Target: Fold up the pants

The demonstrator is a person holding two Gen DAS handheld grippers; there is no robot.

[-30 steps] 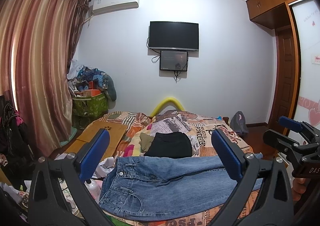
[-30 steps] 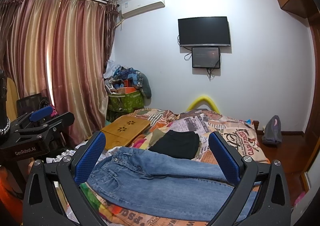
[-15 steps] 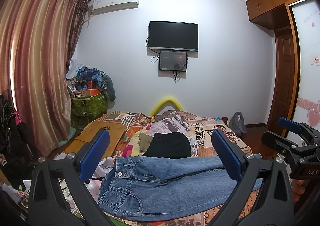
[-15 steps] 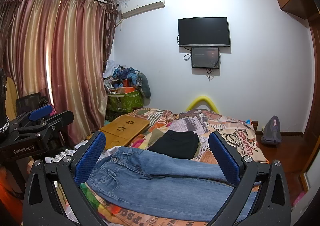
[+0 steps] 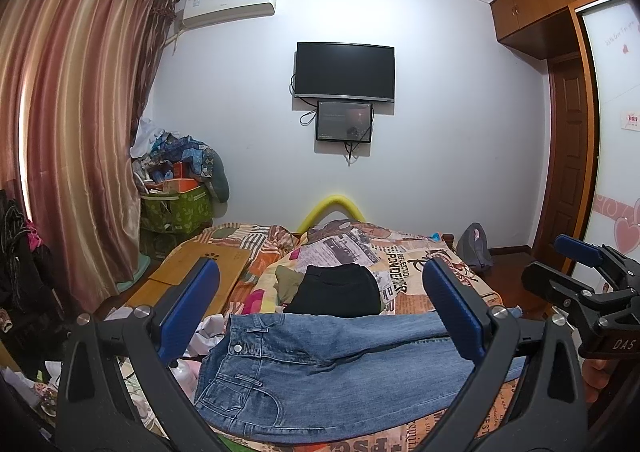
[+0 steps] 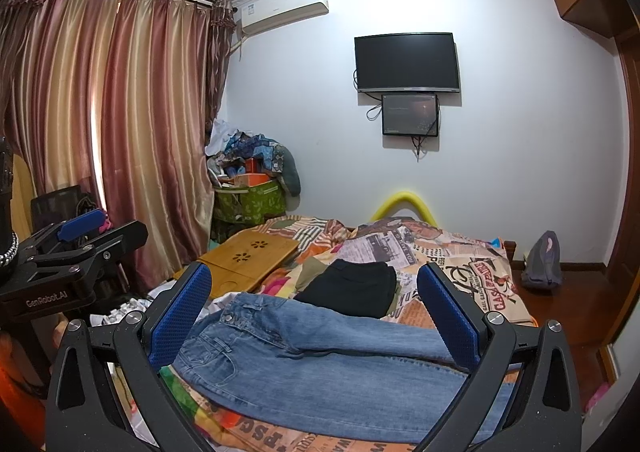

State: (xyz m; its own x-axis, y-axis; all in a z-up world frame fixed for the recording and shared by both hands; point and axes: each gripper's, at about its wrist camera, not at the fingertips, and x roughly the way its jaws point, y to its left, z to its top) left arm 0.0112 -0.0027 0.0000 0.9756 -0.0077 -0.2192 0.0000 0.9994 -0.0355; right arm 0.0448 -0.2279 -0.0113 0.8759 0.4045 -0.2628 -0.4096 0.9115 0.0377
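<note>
Blue jeans lie flat across the near end of the bed, waistband to the left, legs stretching right; they also show in the right wrist view. My left gripper is open and empty, held above the jeans. My right gripper is open and empty, also above the jeans. The right gripper shows at the right edge of the left wrist view; the left gripper shows at the left of the right wrist view.
A folded black garment lies behind the jeans on the patterned bedspread. A wooden lap table sits at the bed's left. A green bin piled with clutter stands by the curtain. A grey bag is on the floor at right.
Both views have shifted only slightly; the jeans and both open grippers stay where they were.
</note>
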